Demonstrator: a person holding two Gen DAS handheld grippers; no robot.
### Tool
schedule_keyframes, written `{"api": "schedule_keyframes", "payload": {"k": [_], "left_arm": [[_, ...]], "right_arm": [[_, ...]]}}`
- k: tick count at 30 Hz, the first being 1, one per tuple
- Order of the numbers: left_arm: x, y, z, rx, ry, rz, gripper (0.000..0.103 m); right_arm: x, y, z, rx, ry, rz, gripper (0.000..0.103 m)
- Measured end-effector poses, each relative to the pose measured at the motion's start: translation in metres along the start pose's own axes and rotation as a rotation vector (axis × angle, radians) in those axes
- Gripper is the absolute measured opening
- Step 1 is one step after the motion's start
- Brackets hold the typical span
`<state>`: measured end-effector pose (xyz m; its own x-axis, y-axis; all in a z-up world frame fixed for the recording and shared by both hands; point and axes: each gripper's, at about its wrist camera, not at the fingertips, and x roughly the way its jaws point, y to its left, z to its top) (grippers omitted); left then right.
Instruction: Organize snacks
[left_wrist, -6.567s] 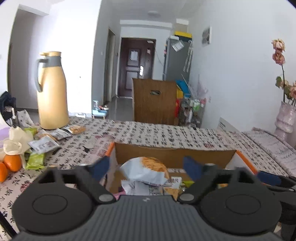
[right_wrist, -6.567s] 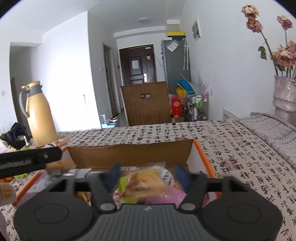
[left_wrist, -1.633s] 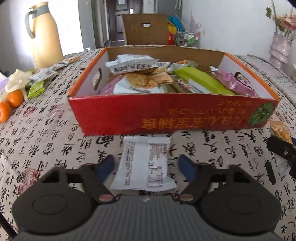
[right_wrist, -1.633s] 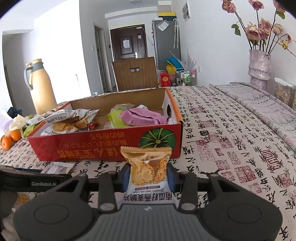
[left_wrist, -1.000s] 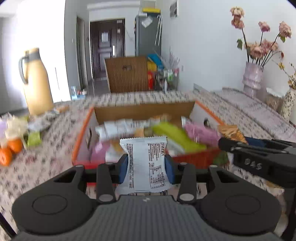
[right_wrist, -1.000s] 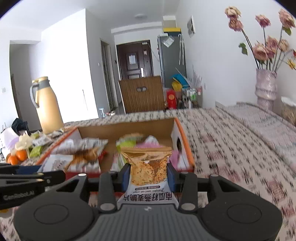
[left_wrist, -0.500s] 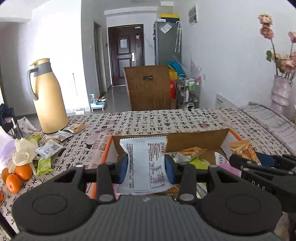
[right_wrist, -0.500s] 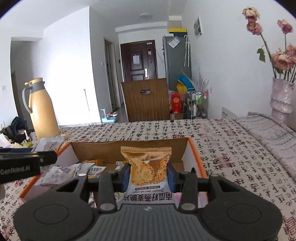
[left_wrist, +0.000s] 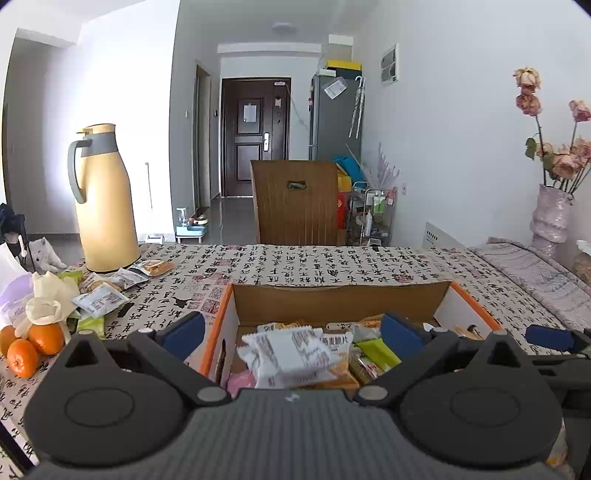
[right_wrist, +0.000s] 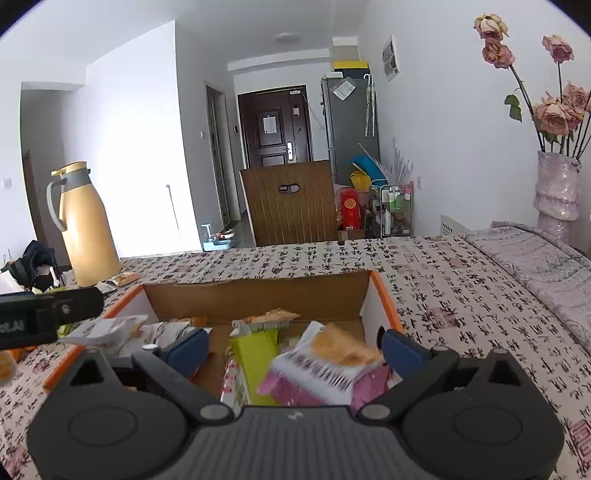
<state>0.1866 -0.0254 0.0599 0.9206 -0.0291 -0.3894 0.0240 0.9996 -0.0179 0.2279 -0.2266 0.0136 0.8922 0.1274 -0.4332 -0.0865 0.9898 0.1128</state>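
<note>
An open cardboard box (left_wrist: 343, 301) with orange rims holds several snack packets; it also shows in the right wrist view (right_wrist: 258, 295). My left gripper (left_wrist: 291, 334) is open above the box, and a white snack packet (left_wrist: 291, 356) lies blurred on the pile below it. My right gripper (right_wrist: 295, 349) is open above the box's right part, and an orange-and-white snack packet (right_wrist: 325, 360) lies blurred on a pink packet beneath it. Both grippers are empty.
A yellow thermos jug (left_wrist: 103, 199) stands at the far left, with loose snack packets (left_wrist: 99, 299), a glove and oranges (left_wrist: 33, 343) near it. A vase of dried roses (right_wrist: 556, 192) stands at the right. A wooden chair (left_wrist: 295, 201) is behind the table.
Both grippers have opened and let go of their packets. The white packet and the orange packet have dropped into the box.
</note>
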Motion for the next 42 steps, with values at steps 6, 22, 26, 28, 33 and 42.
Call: {"api": "schedule_keyframes", "payload": {"k": [6,22,26,28,33,42], "left_arm": [[-0.037,0.003,-0.015,-0.007,-0.043,-0.023,0.103],[-0.124,0.019,-0.078,-0.032,-0.044,-0.053,0.103],[-0.131,0.024,-0.097,-0.040,-0.010,-0.046,0.103],[-0.133,0.024,-0.105,-0.032,0.003,-0.047,0.103],[-0.136,0.028,-0.123,-0.037,0.055,-0.062,0.103],[-0.136,0.027,-0.132,-0.038,0.084,-0.085,0.103]], "right_arm": [[-0.033,-0.001,-0.016,-0.002,-0.021,0.004,0.103],[-0.138,-0.008,-0.078,0.011,-0.025,0.006,0.103],[-0.153,-0.008,-0.092,0.008,-0.002,0.015,0.103],[-0.157,-0.009,-0.100,0.013,0.015,0.023,0.103],[-0.164,-0.007,-0.110,0.013,0.035,0.037,0.103],[-0.162,-0.003,-0.116,0.005,0.059,0.045,0.103]]}}
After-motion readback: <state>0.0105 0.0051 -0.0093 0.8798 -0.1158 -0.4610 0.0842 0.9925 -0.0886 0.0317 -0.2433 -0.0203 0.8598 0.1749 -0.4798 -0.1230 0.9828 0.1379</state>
